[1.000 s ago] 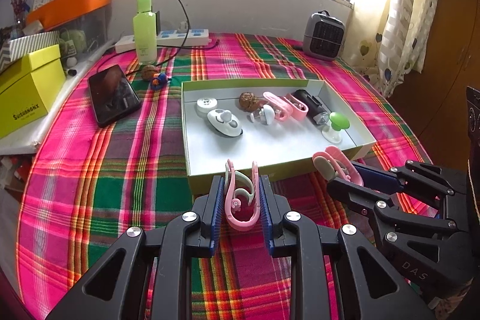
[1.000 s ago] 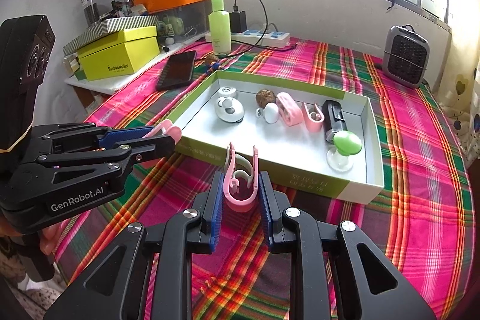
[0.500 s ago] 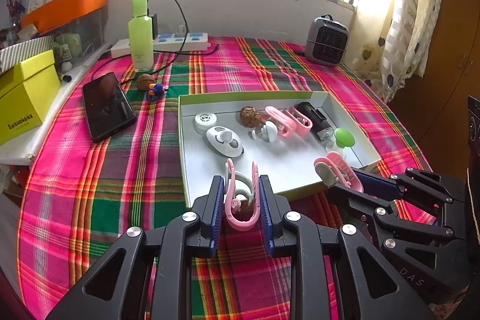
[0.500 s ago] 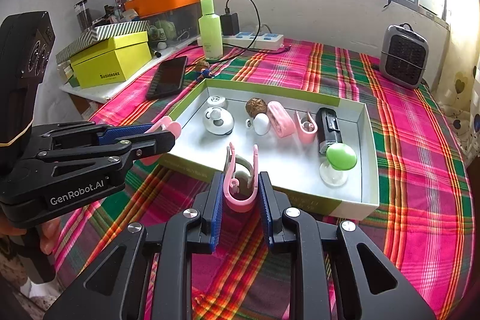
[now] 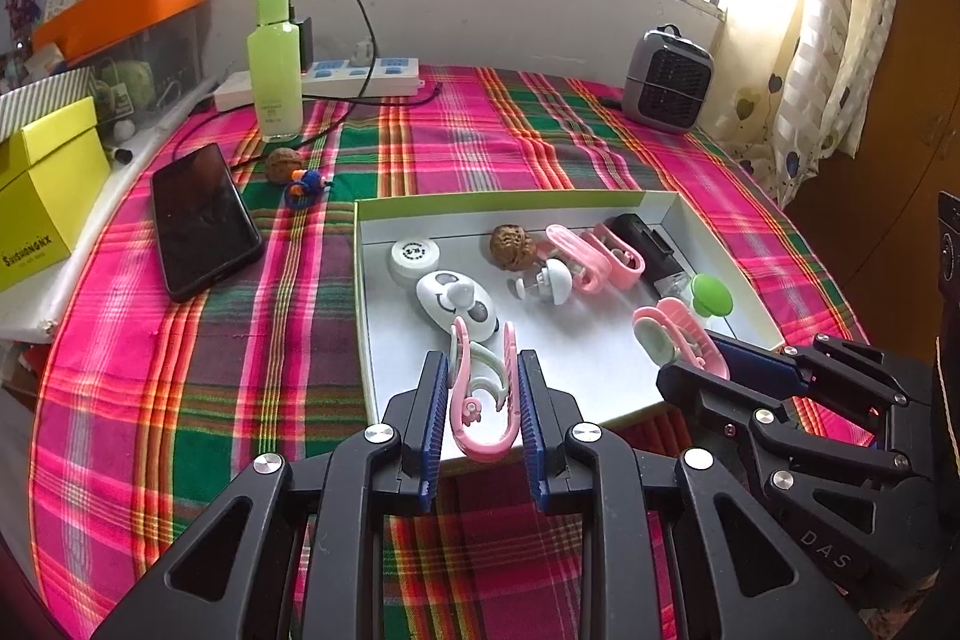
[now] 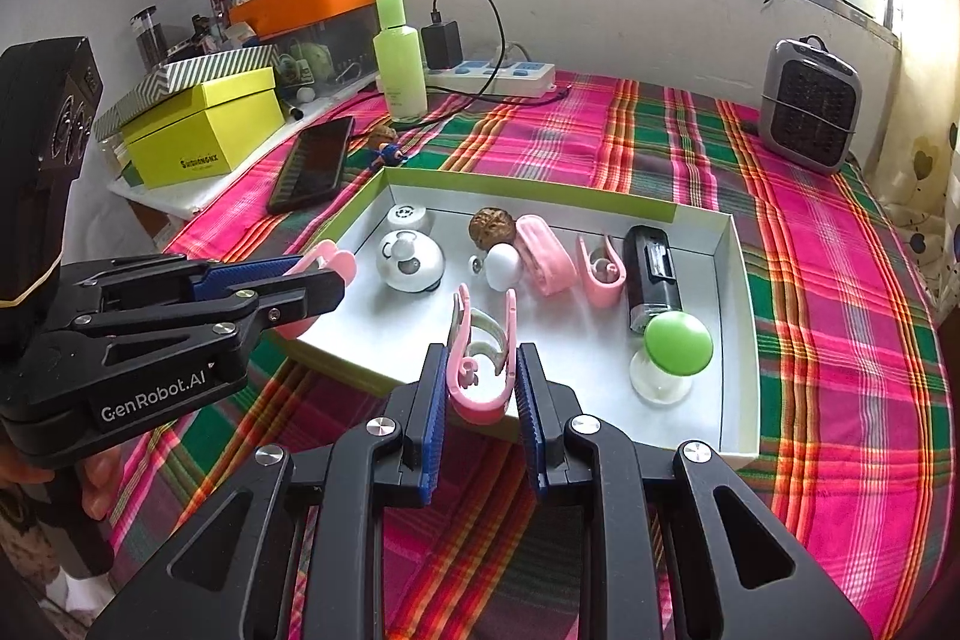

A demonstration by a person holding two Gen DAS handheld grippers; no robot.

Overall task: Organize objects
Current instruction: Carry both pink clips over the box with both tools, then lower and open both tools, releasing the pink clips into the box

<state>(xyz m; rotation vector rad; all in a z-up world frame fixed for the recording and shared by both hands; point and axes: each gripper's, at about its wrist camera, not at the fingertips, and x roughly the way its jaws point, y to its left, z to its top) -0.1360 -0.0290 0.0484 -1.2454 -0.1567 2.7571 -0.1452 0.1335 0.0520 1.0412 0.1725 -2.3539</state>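
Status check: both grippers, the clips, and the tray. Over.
Left gripper shut on pink clip. Right gripper shut on second pink clip. Both over near edge of tray. White round case just ahead of left.

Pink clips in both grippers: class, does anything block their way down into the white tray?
Nothing visible does. Each pink clip hangs over the tray near its front wall, with bare floor below; the white panda case lies farther in.

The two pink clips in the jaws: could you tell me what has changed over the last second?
Both grippers moved forward: the left gripper and its pink clip now reach over the tray's near edge, as do the right gripper and its clip. Neither was released; the tray's contents stayed put.
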